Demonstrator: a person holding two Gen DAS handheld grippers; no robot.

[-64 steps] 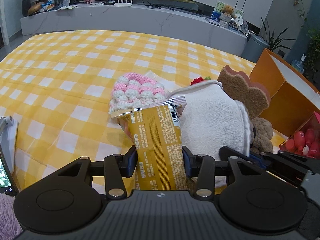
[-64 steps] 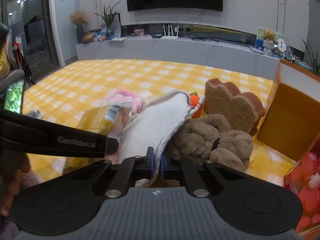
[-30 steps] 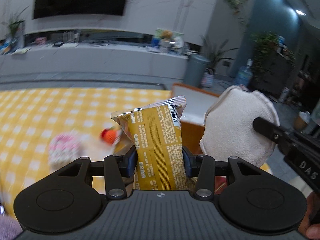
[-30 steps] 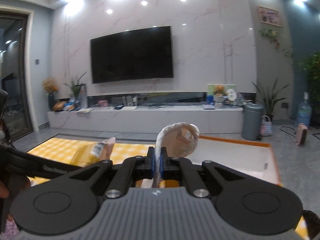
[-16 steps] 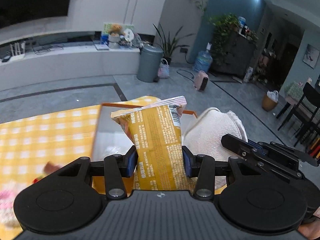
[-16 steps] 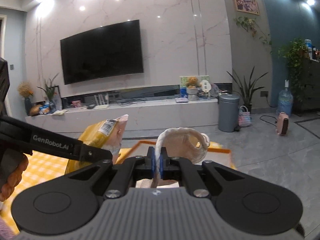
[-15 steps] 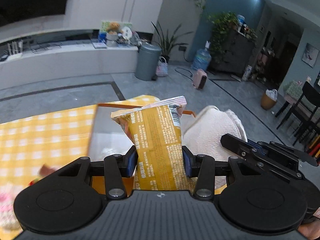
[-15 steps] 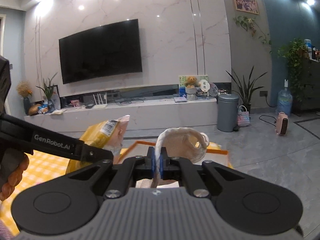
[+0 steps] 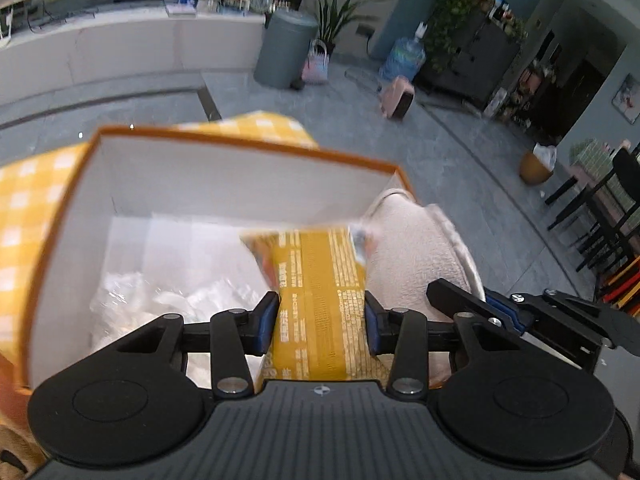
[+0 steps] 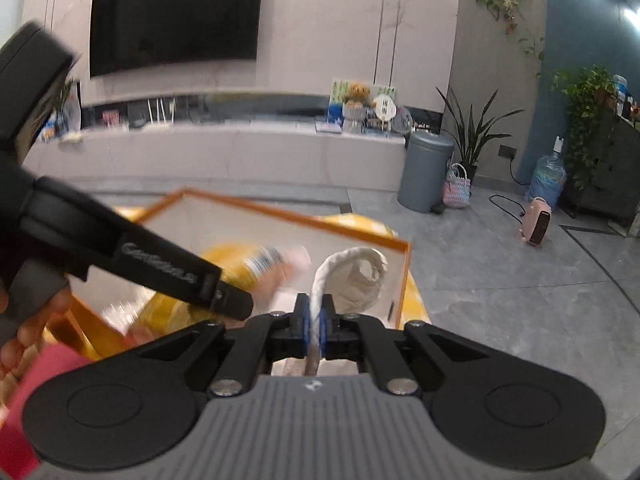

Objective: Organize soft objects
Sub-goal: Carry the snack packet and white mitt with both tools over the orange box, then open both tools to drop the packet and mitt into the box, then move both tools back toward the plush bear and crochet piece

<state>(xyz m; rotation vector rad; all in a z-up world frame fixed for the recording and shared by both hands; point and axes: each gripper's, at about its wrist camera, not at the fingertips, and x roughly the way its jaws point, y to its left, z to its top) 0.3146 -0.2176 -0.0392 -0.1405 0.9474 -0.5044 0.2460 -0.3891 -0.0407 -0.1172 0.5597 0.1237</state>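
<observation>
My left gripper is shut on a yellow snack packet and holds it over the open orange box, whose white inside holds crumpled clear plastic. My right gripper is shut on a cream fleece cloth and holds it above the box's right corner. The cloth and the right gripper's body show at the right of the left wrist view. The packet and the left gripper's body show in the right wrist view.
The box stands at the corner of a table with a yellow checked cloth. Beyond the table edge is grey floor with a grey bin, a pink heater and plants. A pink-red box lies at lower left.
Both grippers have carried the packet and the cloth from the pile on the table to above the orange box. They now tilt down into it. The packet has shifted slightly in the jaws.
</observation>
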